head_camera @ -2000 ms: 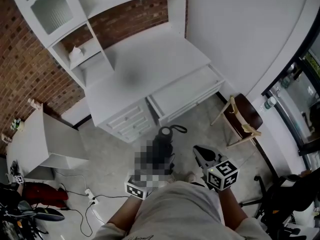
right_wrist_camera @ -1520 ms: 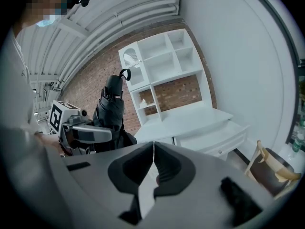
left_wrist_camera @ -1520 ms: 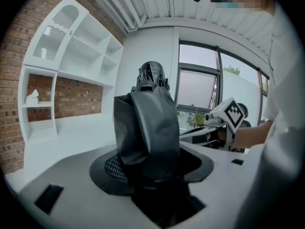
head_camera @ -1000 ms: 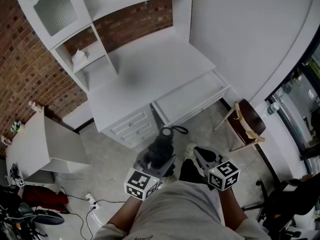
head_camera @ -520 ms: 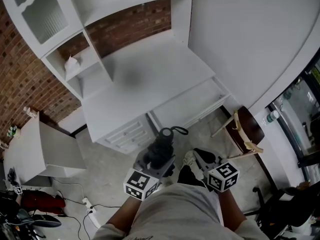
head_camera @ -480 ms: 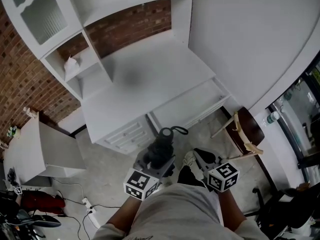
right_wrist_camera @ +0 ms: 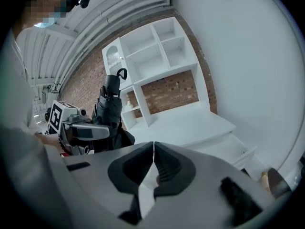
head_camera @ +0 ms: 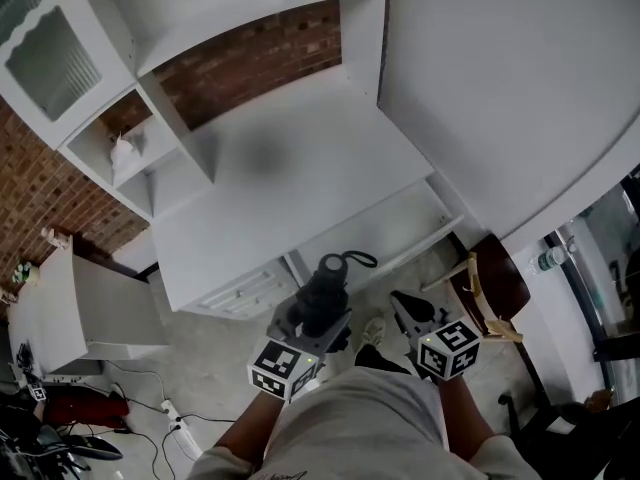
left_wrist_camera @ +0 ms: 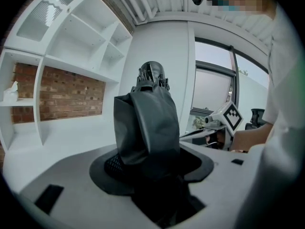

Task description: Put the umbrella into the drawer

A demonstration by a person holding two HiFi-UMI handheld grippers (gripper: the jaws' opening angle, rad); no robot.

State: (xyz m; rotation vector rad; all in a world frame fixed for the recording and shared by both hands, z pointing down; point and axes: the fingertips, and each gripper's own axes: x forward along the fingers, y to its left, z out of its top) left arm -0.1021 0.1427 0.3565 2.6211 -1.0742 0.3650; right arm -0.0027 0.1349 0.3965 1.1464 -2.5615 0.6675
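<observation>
A folded black umbrella (head_camera: 326,286) with a loop strap stands upright in my left gripper (head_camera: 314,324), whose jaws are shut on its lower part. In the left gripper view the umbrella (left_wrist_camera: 147,123) fills the space between the jaws. My right gripper (head_camera: 405,304) hovers just to the right of it, its jaws shut together with nothing in them (right_wrist_camera: 153,149). The white desk's wide drawer (head_camera: 375,230) stands pulled open just beyond both grippers. From the right gripper view I see the umbrella (right_wrist_camera: 107,108) to the left and the drawer (right_wrist_camera: 228,148) to the right.
The white desk (head_camera: 270,183) carries a shelf hutch (head_camera: 150,58) against a brick wall. Small shut drawers (head_camera: 243,294) sit left of the open one. A wooden chair (head_camera: 492,286) stands at the right. A low white table (head_camera: 70,308) and floor cables (head_camera: 172,410) lie at the left.
Both grippers have moved forward toward the desk, which now lies closer beneath them. The umbrella stays held in the left gripper and the right jaws stay shut.
</observation>
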